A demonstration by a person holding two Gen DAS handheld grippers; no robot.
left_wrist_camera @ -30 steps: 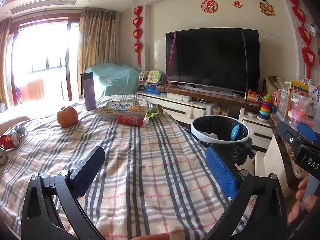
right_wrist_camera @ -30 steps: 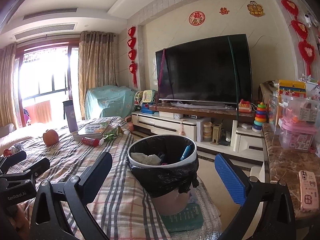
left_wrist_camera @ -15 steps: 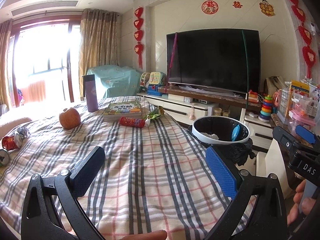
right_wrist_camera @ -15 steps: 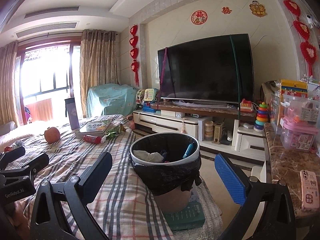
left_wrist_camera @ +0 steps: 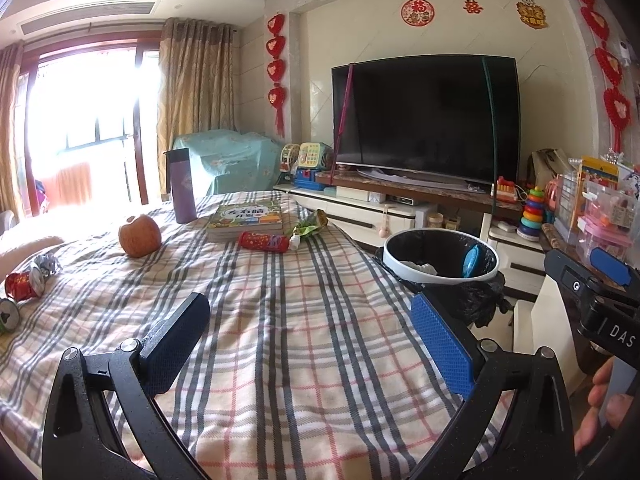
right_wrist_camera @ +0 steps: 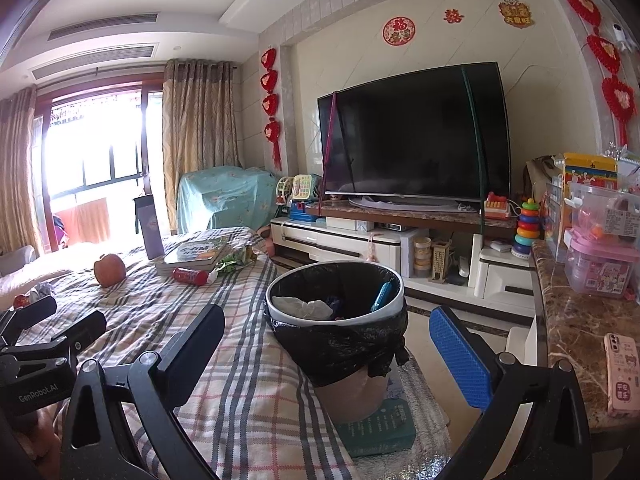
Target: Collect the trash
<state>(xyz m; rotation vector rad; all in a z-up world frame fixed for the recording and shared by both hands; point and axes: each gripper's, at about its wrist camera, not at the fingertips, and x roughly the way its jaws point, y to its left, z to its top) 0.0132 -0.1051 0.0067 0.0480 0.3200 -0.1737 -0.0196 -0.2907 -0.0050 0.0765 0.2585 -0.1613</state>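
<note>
A white-rimmed bin [left_wrist_camera: 440, 254] [right_wrist_camera: 336, 300] lined with a black bag stands off the right edge of the plaid-covered table [left_wrist_camera: 280, 320]; paper and a blue item lie inside. On the cloth lie a red snack tube [left_wrist_camera: 264, 241] [right_wrist_camera: 191, 276], a green wrapper [left_wrist_camera: 310, 226] [right_wrist_camera: 236, 258], and crushed red cans [left_wrist_camera: 24, 284] at the far left. My left gripper [left_wrist_camera: 310, 332] hovers open and empty over the cloth. My right gripper [right_wrist_camera: 326, 344] is open and empty in front of the bin.
An apple [left_wrist_camera: 139, 236], a purple flask [left_wrist_camera: 181, 186] and books [left_wrist_camera: 246, 220] sit at the table's far end. A TV cabinet [right_wrist_camera: 400, 240] lies beyond the bin. On the right, a marble counter [right_wrist_camera: 572, 344] holds a phone [right_wrist_camera: 622, 372] and plastic boxes.
Both views have shifted slightly, the left one rising and turning a little so the cans at far left show more. Both grippers stay open and empty.
</note>
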